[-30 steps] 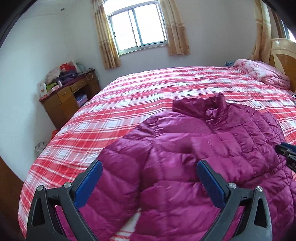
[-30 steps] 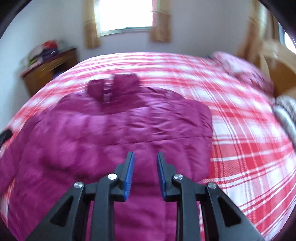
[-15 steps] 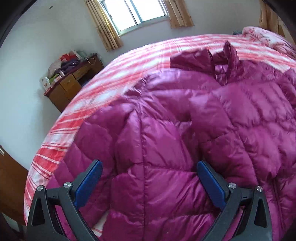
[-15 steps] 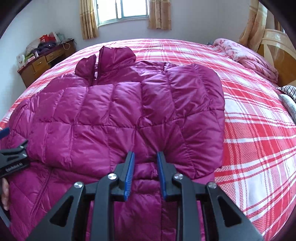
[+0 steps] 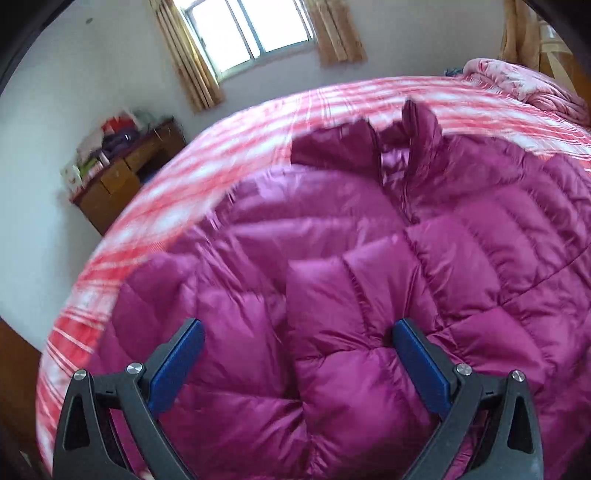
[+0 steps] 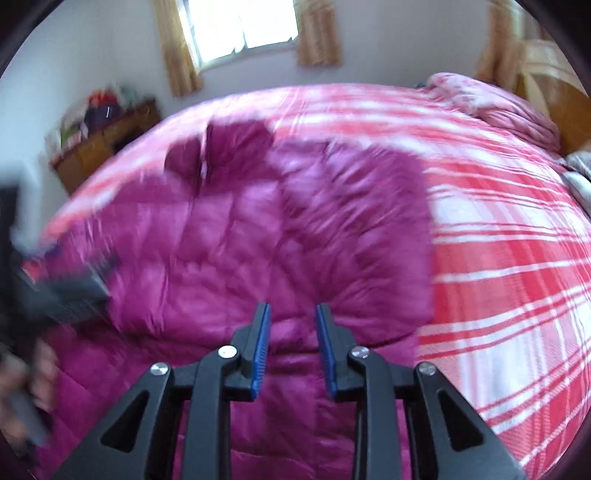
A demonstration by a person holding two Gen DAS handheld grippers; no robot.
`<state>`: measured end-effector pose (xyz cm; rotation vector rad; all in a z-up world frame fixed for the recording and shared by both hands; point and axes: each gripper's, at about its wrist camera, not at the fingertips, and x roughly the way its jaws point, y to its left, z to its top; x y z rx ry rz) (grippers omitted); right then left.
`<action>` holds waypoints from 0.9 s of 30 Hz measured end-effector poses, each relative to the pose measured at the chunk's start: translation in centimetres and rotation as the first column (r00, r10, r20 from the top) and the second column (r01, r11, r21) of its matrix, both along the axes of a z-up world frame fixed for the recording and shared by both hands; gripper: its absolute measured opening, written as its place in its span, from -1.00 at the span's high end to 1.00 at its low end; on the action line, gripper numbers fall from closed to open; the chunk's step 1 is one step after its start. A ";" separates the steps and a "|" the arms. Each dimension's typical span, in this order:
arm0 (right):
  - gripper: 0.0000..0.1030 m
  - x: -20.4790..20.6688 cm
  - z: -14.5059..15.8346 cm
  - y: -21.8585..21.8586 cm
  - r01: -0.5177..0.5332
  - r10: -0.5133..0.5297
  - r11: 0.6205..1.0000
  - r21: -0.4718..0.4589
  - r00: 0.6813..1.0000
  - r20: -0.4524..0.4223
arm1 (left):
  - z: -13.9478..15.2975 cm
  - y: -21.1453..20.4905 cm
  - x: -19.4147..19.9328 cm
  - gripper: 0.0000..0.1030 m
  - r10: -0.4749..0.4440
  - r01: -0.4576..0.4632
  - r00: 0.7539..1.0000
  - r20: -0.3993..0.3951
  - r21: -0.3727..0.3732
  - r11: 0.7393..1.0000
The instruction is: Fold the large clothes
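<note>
Here: one magenta puffer jacket (image 5: 369, 258), spread flat on one bed (image 6: 498, 240) under a red-and-white plaid cover, collar toward the window (image 5: 251, 33). Two claws: left claw (image 5: 295, 350) wide open, low over the quilted fabric; right claw (image 6: 291, 332) narrowly parted, nothing pinched between the blue pads. One wooden dresser (image 5: 122, 181) against the white wall, cluttered on top. One pink blanket (image 6: 491, 103), bunched by the headboard.

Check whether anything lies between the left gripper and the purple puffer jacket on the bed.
Nothing visible does. The left gripper hangs open directly over the purple puffer jacket, its blue pads straddling a folded sleeve edge, with only jacket fabric in the gap. The plaid bedspread around it shows no other item near the fingers.
</note>
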<state>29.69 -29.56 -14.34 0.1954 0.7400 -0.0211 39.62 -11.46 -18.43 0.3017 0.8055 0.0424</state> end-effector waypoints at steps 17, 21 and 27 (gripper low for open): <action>0.47 6.0 -3.3 -2.7 0.119 -0.123 0.992 -0.042 0.987 -0.101 | -1.3 0.9 0.8 -0.98 0.007 -0.011 0.999 -0.038 -0.102 0.995; 0.47 6.3 -3.3 -2.4 0.111 -0.119 0.991 -0.078 0.987 -0.112 | -1.3 1.1 0.9 -0.98 0.007 -0.011 0.999 -0.040 -0.112 0.994; 0.48 5.6 -1.2 -1.9 0.140 -0.141 0.989 -0.054 0.989 -0.032 | -1.4 1.5 1.0 -0.98 0.008 -0.013 0.999 -0.040 -0.129 0.992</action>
